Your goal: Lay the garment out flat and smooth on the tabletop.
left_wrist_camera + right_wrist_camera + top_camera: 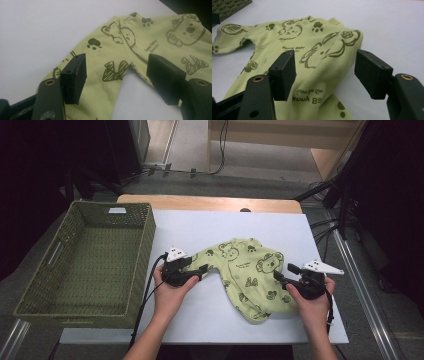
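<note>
Romper [247,272], pale green and printed with bears and paw marks, lies partly folded on the white table [200,320] between my two hands, and my reading is that I am mid-fold, between one crease and the next.

Well to the left of my left gripper [200,269] stands the green woven basket [87,262], with nothing in it that I can see. My left gripper itself sits at the end of the romper's left sleeve. Seen from the left gripper view, its jaws stand apart with the sleeve cloth [100,82] spread below and between them, and neither pad presses on it, so that hand is released and holds nothing.

Ahead of both grippers the body of the garment spreads flat, its collar pointing away from me, and its lower part runs down toward the near edge of the table.

My right gripper [284,274] rests at the romper's right edge. In the right gripper view its jaws also stand parted, with a doubled-over fold of cloth [324,62] rising between them and untouched by the pads. That hand is released too.

The next move, I judge, calls for closing each gripper on a fresh hold: the left on the sleeve to bring it across the chest, the right on the folded edge to steady it. Thin cloth slips easily, so I should pinch low and take both layers.
</note>
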### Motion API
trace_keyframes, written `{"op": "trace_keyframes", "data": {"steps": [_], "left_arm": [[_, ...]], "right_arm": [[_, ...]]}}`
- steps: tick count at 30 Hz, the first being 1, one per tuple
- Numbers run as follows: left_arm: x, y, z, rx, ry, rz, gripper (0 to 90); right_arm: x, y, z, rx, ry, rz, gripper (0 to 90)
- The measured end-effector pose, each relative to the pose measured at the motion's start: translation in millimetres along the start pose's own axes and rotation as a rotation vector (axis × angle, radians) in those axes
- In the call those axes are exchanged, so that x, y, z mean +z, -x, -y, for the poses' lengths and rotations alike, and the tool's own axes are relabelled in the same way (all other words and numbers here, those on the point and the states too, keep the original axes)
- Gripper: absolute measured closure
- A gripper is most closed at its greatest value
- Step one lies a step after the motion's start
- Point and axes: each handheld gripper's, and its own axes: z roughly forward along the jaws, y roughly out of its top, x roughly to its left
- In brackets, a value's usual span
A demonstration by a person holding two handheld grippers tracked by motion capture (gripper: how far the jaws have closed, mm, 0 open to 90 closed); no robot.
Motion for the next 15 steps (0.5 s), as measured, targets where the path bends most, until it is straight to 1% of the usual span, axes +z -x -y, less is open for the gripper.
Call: {"op": "trace_keyframes", "data": {"steps": [2, 5, 6, 7, 9, 12, 14, 15], "left_arm": [[6.0, -2.4, 0.0, -0.005, -0.019, -0.019, 32.6], [16.0, -9.4, 1.2, -0.029, -0.047, -0.05, 33.0], [19.0, -11.6, 2.1, -0.037, -0.053, -0.053, 33.2], [21.4, -13.1, 2.9, -0.037, -0.059, -0.055, 33.3], [25.7, -12.8, 4.6, -0.028, -0.074, -0.055, 34.1], [31.2, -8.4, 6.9, -0.001, -0.094, -0.036, 35.1], [34.6, -5.7, 8.5, 0.016, -0.106, -0.022, 36.7], [36.4, -4.4, 9.6, 0.022, -0.11, -0.02, 38.0]], "right_arm": [[0.0, 2.2, 0.0, 0.002, -0.006, 0.009, 32.3], [0.3, 7.9, -5.0, 0.013, -0.015, 0.03, 32.4], [1.0, 9.9, -7.4, 0.013, -0.018, 0.032, 32.4], [1.8, 11.9, -9.4, 0.015, -0.02, 0.034, 32.8], [5.9, 16.0, -13.3, 0.019, -0.025, 0.031, 33.1], [15.1, 19.7, -18.6, 0.02, -0.05, 0.009, 35.1], [21.8, 21.7, -20.3, 0.021, -0.068, 0.004, 38.9], [24.9, 21.9, -20.0, 0.033, -0.076, -0.006, 41.7]]}}
